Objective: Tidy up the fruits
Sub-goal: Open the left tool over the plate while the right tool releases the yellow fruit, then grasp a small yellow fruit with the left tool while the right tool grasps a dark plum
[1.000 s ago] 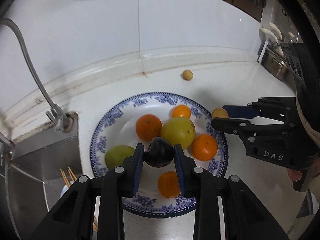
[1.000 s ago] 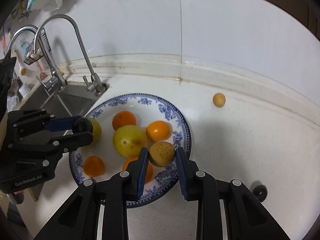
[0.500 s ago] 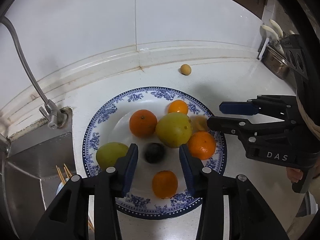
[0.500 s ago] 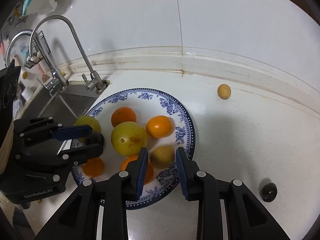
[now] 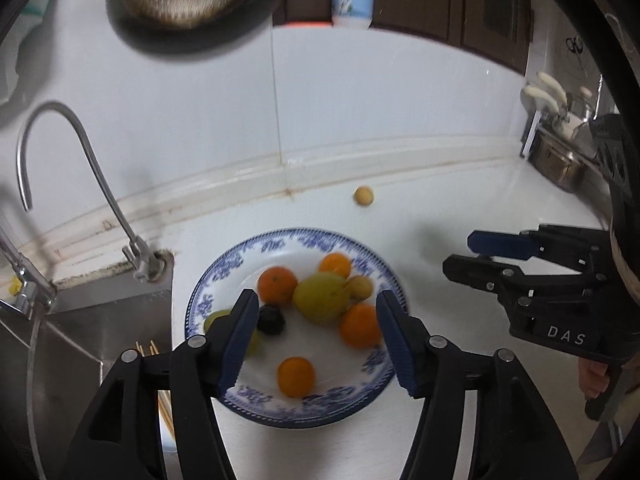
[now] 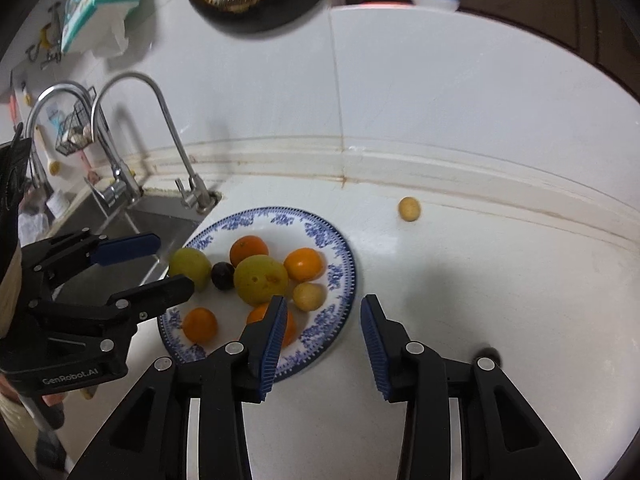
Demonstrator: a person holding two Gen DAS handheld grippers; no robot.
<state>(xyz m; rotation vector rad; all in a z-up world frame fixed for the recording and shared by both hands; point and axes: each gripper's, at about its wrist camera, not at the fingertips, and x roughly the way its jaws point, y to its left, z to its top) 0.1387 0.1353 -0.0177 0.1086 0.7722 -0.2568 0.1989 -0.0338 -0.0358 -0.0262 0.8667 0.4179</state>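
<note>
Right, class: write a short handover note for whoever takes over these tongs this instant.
Left tongs: empty, jaws opening above the plate. Right tongs: open, empty, over the plate's near rim.
On the plate: four oranges, two large yellow-green fruits, the dark fruit and a small tan fruit.
Done: those eight are plated.
Left: one small tan fruit on the counter by the wall, and a dark fruit half hidden behind the right tongs.

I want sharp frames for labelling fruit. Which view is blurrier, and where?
Left wrist view: the fruit on the plate and the small yellow fruit on the counter are motion-smeared. Right wrist view: the same plate is crisper, the dark fruit readable; both views bend straight edges.
</note>
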